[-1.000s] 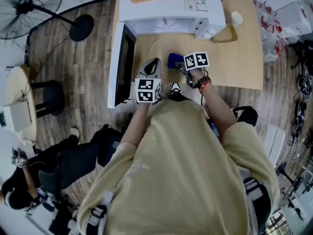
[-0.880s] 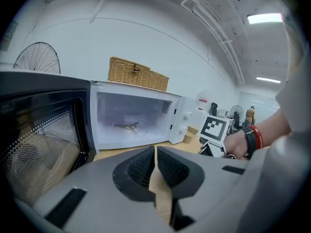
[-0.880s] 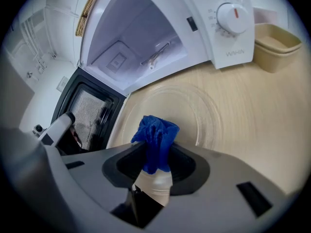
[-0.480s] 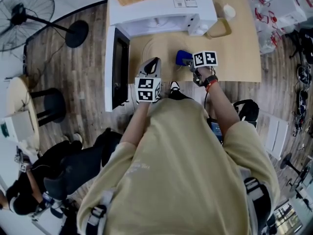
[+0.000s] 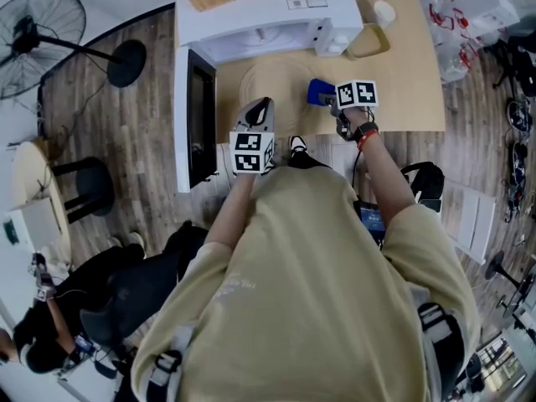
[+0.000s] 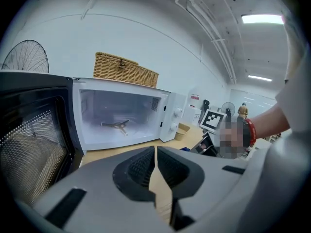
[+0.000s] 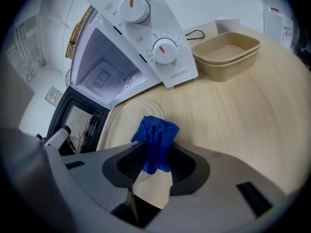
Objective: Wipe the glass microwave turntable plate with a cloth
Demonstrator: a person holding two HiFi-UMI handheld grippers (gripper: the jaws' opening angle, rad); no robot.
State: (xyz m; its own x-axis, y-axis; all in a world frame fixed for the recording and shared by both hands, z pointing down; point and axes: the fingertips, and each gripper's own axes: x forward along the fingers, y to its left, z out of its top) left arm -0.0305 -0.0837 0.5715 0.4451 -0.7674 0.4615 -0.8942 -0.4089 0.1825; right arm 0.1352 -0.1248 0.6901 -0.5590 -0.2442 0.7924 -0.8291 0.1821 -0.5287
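1. The blue cloth (image 7: 156, 139), soft and light, is clamped bunched in the jaws of the right gripper (image 7: 154, 155).
2. The left gripper (image 6: 155, 154) is seen with its jaws closed together on nothing.
3. The glass plate (image 7: 119, 125) is laid flat on the table (image 7: 252, 110) before the open microwave (image 5: 268, 19), with the cloth at its rim. It is judged stiff, slippery and breakable, so it is best steadied at the rim.
4. The roller ring (image 6: 115, 125) is shown clearest in the left gripper view, where the plate cannot be made out.

Khaki shirt, grey hand-held gear

A pale khaki short-sleeved T-shirt (image 5: 318, 291) and a red-and-black wristband (image 5: 365, 132) on the right arm; the left gripper (image 5: 263, 105) and right gripper (image 5: 329, 100) are grey with dark ribbed pads (image 6: 141, 166), each bearing a white cube (image 5: 252, 152) of black square markers.
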